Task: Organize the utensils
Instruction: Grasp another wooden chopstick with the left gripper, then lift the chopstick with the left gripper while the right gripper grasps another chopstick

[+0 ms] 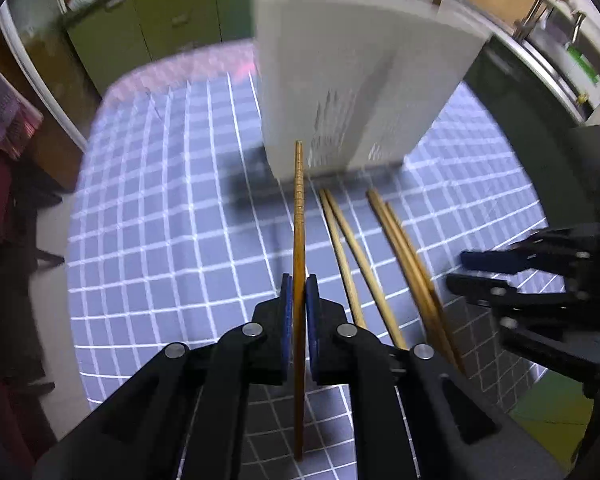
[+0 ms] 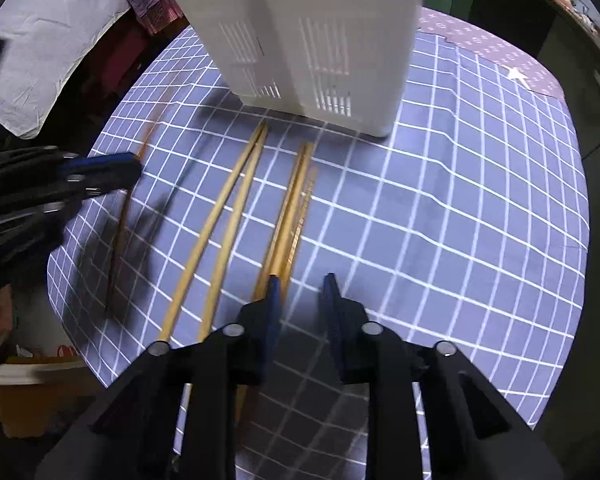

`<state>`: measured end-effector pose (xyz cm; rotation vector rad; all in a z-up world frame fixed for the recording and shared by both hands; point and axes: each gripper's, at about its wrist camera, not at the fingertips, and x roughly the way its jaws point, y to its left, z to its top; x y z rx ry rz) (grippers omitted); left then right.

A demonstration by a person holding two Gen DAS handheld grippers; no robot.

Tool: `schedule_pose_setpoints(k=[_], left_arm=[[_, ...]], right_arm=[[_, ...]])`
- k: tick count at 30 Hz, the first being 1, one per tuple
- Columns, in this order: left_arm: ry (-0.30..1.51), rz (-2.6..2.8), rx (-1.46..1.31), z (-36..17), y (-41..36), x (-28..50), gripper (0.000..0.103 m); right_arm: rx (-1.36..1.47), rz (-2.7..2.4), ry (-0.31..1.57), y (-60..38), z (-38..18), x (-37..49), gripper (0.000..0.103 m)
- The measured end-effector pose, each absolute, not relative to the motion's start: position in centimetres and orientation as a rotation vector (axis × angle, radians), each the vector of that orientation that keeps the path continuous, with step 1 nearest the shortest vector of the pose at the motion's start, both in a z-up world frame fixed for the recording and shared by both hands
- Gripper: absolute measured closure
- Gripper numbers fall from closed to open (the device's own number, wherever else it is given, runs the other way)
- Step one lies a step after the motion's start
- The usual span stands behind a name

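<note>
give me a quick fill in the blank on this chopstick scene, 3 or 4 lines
1. The left gripper is shut on a single ____.
2. The right gripper is ____ and grips nothing.
3. The loose chopsticks lie on a checked ____.
4. The white utensil holder stands ____ on the table, beyond the loose chopsticks.

Missing words: chopstick; open; tablecloth; upright
</note>
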<state>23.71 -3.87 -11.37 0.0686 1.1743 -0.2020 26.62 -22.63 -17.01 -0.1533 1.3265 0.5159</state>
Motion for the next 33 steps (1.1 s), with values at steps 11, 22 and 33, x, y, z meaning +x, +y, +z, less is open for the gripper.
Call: schedule_pose_setpoints(k=[11,22,33], left_arm=[[0.917,-0.21,0.071,-5.3,-2.9,18.9,0.097],[0.819,-0.209,0.055,-3.6,-2.0,17.0,0.097],[0.8,-0.224,0.052,-4.2,-2.4,16.7,0.096]], right_arm=[[-0.169,0.485,1.392,-21.4,-18.1,27.9,0.09],[-0.224,0.441,1.422,-19.9,-19.3,28.3,0.09],[-0.248,0.425,1.394,-18.6,-19.5,28.0,0.096]])
